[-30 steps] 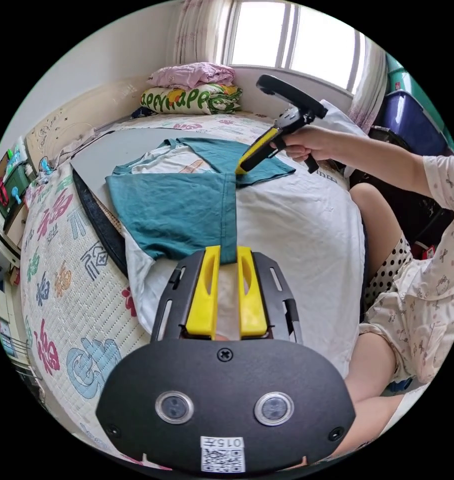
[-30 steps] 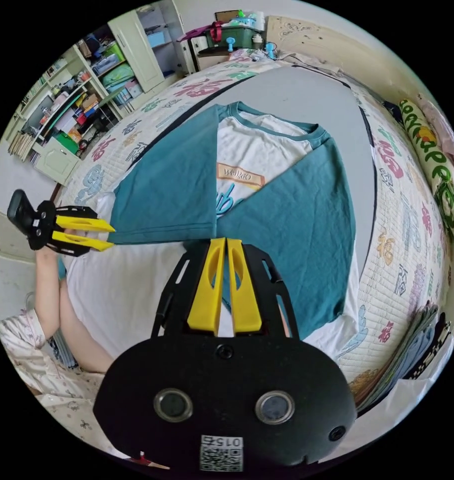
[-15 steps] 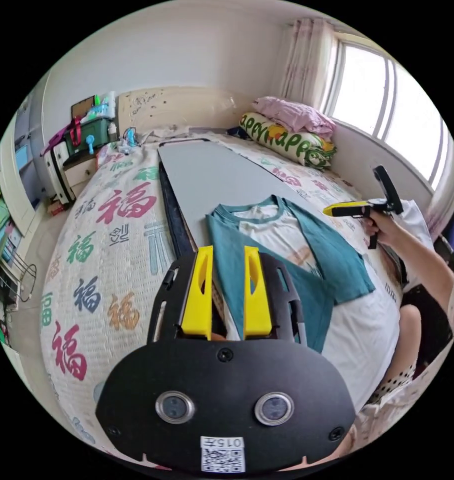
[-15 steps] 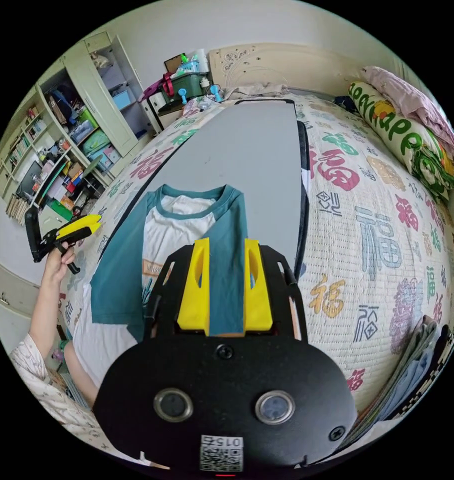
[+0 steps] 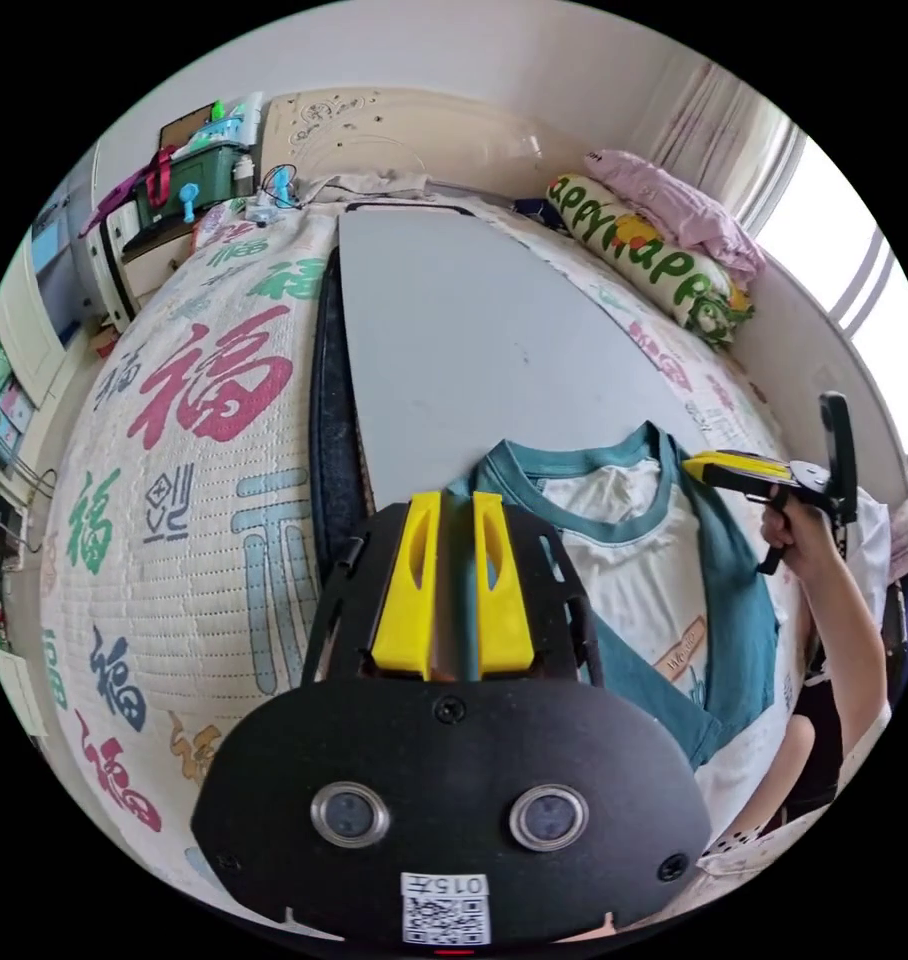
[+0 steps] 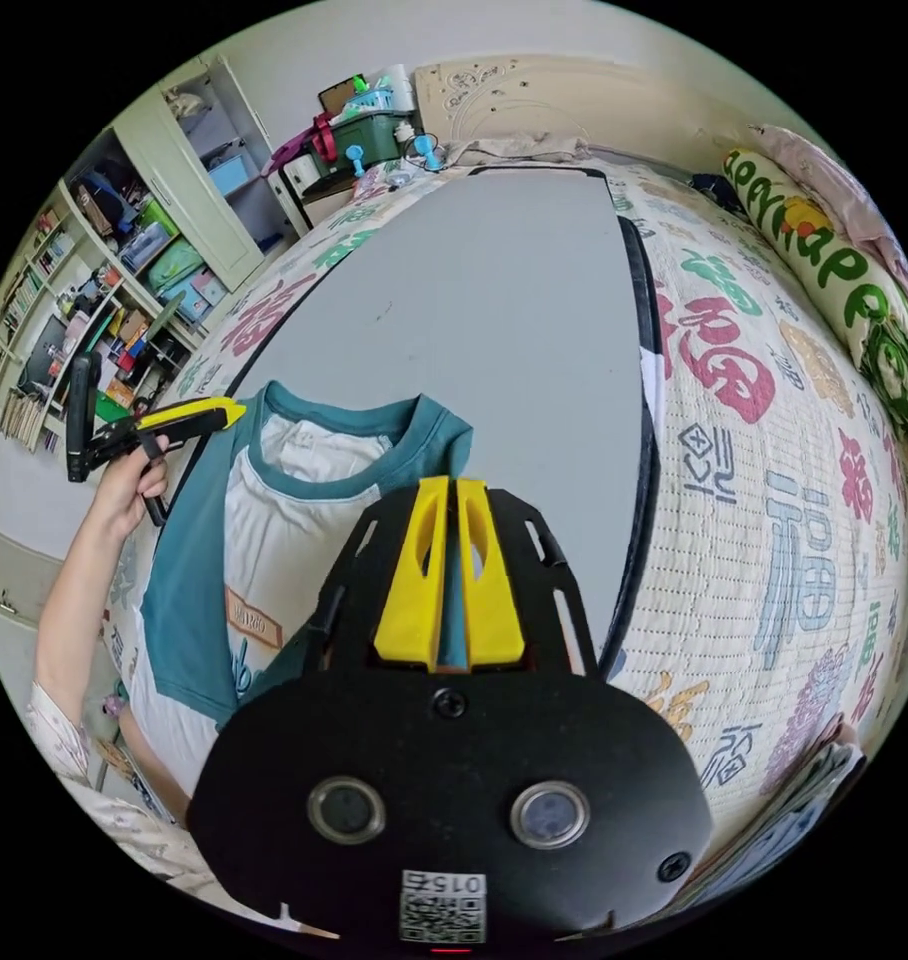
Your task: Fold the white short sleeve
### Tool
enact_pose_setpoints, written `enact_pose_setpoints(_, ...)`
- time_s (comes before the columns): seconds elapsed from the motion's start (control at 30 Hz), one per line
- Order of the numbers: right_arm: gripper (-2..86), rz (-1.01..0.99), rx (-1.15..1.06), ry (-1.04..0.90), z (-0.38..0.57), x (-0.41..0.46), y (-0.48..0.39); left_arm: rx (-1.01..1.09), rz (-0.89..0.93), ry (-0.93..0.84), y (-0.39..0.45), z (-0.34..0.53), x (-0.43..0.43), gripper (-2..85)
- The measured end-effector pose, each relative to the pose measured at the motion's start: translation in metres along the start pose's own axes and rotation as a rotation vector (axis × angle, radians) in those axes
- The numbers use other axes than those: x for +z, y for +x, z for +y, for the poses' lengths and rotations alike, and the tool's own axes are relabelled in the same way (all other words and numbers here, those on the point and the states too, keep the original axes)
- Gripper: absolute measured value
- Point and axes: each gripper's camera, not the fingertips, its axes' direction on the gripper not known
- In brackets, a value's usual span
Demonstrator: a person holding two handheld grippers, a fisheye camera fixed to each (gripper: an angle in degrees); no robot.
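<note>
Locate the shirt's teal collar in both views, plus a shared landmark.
Left gripper view: teal collar sits right of centre, just beyond the left gripper.
Right gripper view: teal collar sits left of centre, above the right gripper.
Shared landmark: the grey board under the shirt.

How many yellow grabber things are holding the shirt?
2. The left hand-held gripper pinches one teal shoulder of the shirt. The right hand-held gripper pinches the other shoulder, beside the collar.

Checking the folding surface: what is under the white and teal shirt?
The shirt lies on a grey board set over the patterned bedspread. What lies under the shirt's lower half is covered by the fabric and the grippers.
</note>
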Motion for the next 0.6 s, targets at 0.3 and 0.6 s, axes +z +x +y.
enact_pose_setpoints(0.3, -0.6, -0.057, -0.060, 0.189, 0.091, -0.168, -0.112, 0.152, 0.023, 0.196, 0.070, 0.016, -0.116, -0.5)
enact_pose_setpoints(0.6, -0.3, -0.137, -0.450, 0.204, 0.375, -0.402, -0.291, 0.442, 0.294, 0.393, 0.176, 0.234, -0.345, -0.4)
